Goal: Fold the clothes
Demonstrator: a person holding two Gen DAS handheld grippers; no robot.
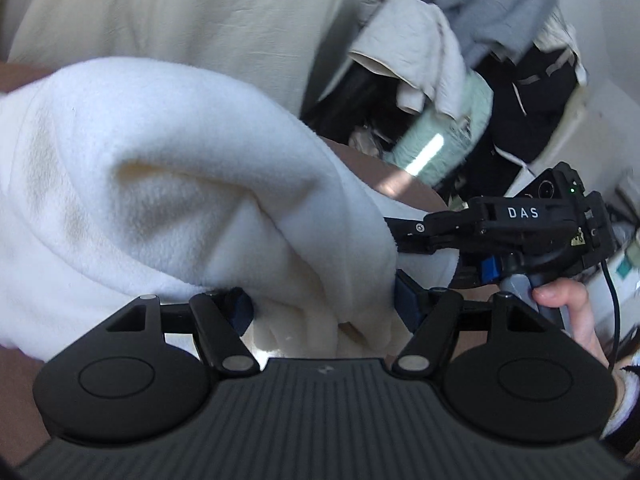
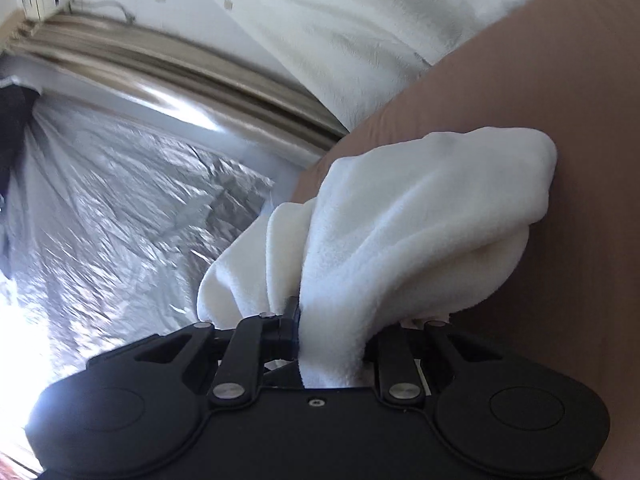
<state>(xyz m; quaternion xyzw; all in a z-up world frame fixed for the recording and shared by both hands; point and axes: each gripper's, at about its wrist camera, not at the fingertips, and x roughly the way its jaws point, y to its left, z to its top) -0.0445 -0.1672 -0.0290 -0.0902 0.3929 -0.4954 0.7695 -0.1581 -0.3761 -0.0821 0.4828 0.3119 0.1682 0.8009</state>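
A white fleece garment (image 1: 152, 184) is bunched up over a brown surface (image 1: 404, 184). My left gripper (image 1: 324, 304) is shut on a fold of it, cloth filling the gap between the blue pads. My right gripper (image 2: 332, 336) is shut on another bunch of the same white fleece (image 2: 420, 224), which hides its fingertips. In the left wrist view the right gripper (image 1: 416, 240) reaches in from the right, its fingers buried in the fleece, close beside my left gripper. A hand (image 1: 572, 308) holds its handle.
A pile of other clothes (image 1: 460, 80), white, grey, mint and black, lies at the back right. A cream sheet (image 1: 180, 12) covers the back. In the right wrist view a silvery crinkled sheet (image 2: 120, 208) and a curtain (image 2: 192, 76) are on the left.
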